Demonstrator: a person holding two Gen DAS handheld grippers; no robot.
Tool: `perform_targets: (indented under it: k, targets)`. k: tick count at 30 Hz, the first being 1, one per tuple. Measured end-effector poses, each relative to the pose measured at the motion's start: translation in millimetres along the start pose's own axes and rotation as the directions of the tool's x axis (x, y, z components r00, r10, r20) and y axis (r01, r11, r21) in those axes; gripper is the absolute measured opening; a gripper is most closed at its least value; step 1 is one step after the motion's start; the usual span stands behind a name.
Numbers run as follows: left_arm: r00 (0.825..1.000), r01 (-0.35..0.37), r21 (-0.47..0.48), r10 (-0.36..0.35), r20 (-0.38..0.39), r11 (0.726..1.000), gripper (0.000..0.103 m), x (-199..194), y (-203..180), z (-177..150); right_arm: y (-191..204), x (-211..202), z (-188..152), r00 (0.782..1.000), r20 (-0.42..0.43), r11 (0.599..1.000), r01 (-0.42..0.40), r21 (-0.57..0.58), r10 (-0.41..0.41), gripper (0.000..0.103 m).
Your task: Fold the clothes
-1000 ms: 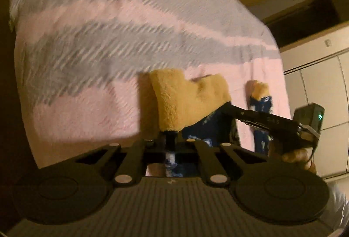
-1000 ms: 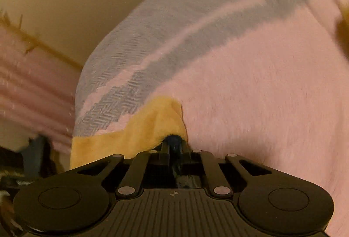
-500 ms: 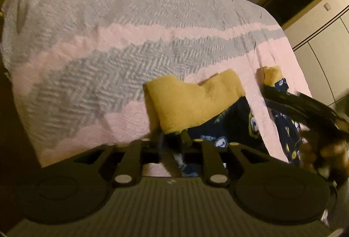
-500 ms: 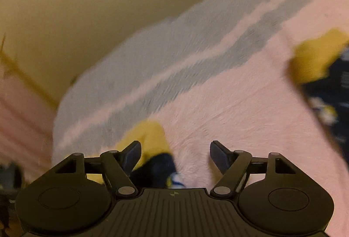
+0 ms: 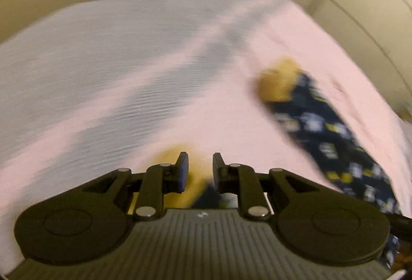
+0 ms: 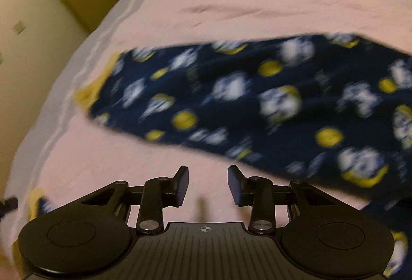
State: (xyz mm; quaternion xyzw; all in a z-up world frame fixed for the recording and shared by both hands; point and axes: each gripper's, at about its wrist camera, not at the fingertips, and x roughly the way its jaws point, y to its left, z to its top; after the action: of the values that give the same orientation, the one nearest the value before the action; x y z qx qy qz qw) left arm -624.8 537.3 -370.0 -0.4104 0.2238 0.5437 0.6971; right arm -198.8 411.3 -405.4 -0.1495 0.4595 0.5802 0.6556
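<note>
In the left wrist view, the left gripper [image 5: 200, 169] is seen with its fingers [image 5: 182, 172] a little apart; a blurred patch of yellow lining and dark blue cloth lies just behind and below the gap, and it cannot be told whether the pads touch it. The opening has narrowed slightly in the last moments, though the change is small. In the right wrist view, the right gripper [image 6: 208, 183] is shown with its fingers [image 6: 181, 184] clearly apart and nothing between them, only the pink blanket [image 6: 108, 166] being visible in the gap; its jaws have just been closing from a wider spread. Beyond the right gripper, the fleece garment [image 6: 257, 99] is spread flat across the bed. It is navy, printed with white-and-blue cartoon figures and yellow round shapes, and a yellow inner lining shows at its left end. In the left wrist view the same garment [image 5: 332, 136] is seen as a long narrow limb, a sleeve or leg, running diagonally at the right, with a yellow turned-out cuff at its far end. Both views are blurred by motion. Farther off, the blanket is crossed by grey and pink stripes [image 5: 154, 99], and pale cupboard doors [image 5: 360, 9] are seen at the far right.
</note>
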Motion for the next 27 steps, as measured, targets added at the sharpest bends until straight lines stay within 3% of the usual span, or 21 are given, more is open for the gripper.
perform_targets:
  k: [3,7,9,12,14,17,20,21,24,27]
  targets:
    - [0.996,0.091,0.143,-0.093,0.010,0.985,0.015,49.2,-57.7,25.2,-9.1,8.6,13.9,0.994,0.059,0.996,0.091,0.016,-0.092,0.038]
    - [0.984,0.148,0.347,-0.172,0.040,0.926,0.015,109.5,-117.8,54.4,-32.2,11.2,18.7,0.984,0.099,0.988,0.142,0.060,-0.148,0.038]
    - [0.988,0.091,0.425,-0.135,0.074,0.901,0.016,139.2,-122.9,60.6,-44.6,16.7,14.2,0.981,0.083,0.983,0.167,0.073,-0.173,0.038]
    - [0.999,-0.040,0.409,0.040,0.007,0.912,0.010,191.5,-99.0,69.3,-57.5,23.1,3.1,0.981,0.010,0.977,0.193,0.093,-0.195,0.038]
    - [1.000,0.016,0.337,-0.013,-0.010,0.941,0.009,187.9,-80.4,75.3,-58.5,16.1,-3.9,0.982,0.022,0.978,0.182,0.106,-0.185,0.038]
    - [0.999,-0.034,0.385,0.020,0.039,0.922,0.008,166.9,-81.8,74.2,-52.3,-1.3,-12.0,0.975,0.111,0.978,0.181,0.107,-0.193,0.039]
    - [0.999,-0.027,0.377,0.034,-0.011,0.926,0.009,144.3,-93.1,71.8,-57.9,23.5,-17.0,0.972,-0.066,0.967,0.232,0.107,-0.226,0.039]
    - [0.999,-0.015,0.374,0.030,-0.036,0.927,0.009,135.4,-97.7,70.9,-53.7,17.5,-16.1,0.971,-0.068,0.966,0.236,0.108,-0.230,0.039]
    - [0.997,0.022,0.415,0.009,-0.072,0.910,0.011,84.9,-117.6,50.0,-29.0,-32.9,-12.6,0.979,0.012,0.974,0.200,0.109,-0.202,0.039]
    - [0.985,0.078,0.442,-0.002,-0.170,0.893,0.019,33.9,-135.0,17.3,-7.6,-89.3,-23.1,0.979,-0.006,0.972,0.203,0.121,-0.204,0.039]
